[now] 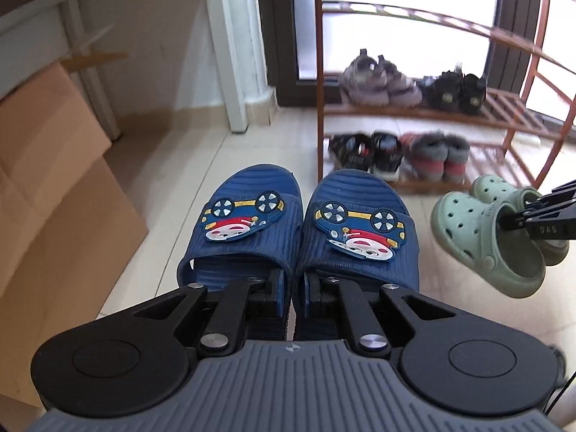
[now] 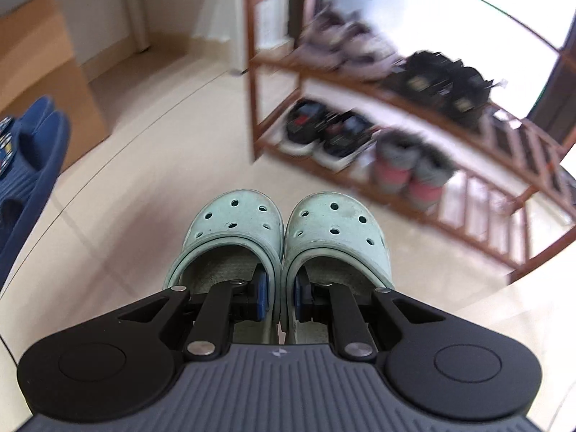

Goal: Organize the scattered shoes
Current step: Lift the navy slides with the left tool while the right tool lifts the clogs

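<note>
While each tool (image 1: 291, 297) (image 2: 279, 300) grips its pair, slippers (image 1: 298, 223) and clogs (image 2: 279, 237), we aim for the rack (image 1: 414, 111) at one o'clock, level.

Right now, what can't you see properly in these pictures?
- Heels of the blue slippers: left wrist view, hidden behind the left gripper.
- Heels of the green clogs: right wrist view, hidden behind the right gripper.
- Shoes on the wooden rack: right wrist view, smeared by blur.
- Rack's top shelves: both views, washed out by window glare and cut off by the edge.
</note>
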Available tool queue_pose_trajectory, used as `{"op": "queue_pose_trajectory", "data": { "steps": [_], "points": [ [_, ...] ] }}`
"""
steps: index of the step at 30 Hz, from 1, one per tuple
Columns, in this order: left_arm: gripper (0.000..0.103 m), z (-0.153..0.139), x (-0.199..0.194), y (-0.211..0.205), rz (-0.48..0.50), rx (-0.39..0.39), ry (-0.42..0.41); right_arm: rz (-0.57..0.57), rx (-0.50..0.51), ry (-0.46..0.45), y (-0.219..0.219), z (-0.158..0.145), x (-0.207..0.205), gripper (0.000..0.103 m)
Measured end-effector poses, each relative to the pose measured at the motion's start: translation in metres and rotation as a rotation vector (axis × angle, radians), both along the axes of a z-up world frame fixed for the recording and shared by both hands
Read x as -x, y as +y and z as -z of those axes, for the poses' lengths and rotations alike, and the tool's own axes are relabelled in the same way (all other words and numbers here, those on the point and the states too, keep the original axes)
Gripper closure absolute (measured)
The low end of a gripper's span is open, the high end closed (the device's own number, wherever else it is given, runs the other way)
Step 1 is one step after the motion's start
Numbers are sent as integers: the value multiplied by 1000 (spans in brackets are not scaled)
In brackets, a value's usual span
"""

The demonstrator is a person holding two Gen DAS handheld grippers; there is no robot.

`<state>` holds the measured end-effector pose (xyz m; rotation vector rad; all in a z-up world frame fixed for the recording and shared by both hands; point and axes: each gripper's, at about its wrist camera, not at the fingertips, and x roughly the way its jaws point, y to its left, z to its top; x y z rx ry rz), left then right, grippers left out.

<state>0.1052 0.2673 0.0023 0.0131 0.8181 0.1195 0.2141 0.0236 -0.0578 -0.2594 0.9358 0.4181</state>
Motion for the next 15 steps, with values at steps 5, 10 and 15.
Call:
{"op": "queue_pose_trajectory", "data": {
  "steps": [5,10,15],
  "points": [
    [92,-24,-29,-34,-9,13,-7,77,-25,-24,-38,-37,-22,86],
    [92,-42,-54,-68,-18,28,-1,160,-71,-20,-74,-66,-38,86],
    [92,-63,-80,-102,-9,34,-4,218,-90,-40,-109,-92,-42,86]
  ]
}}
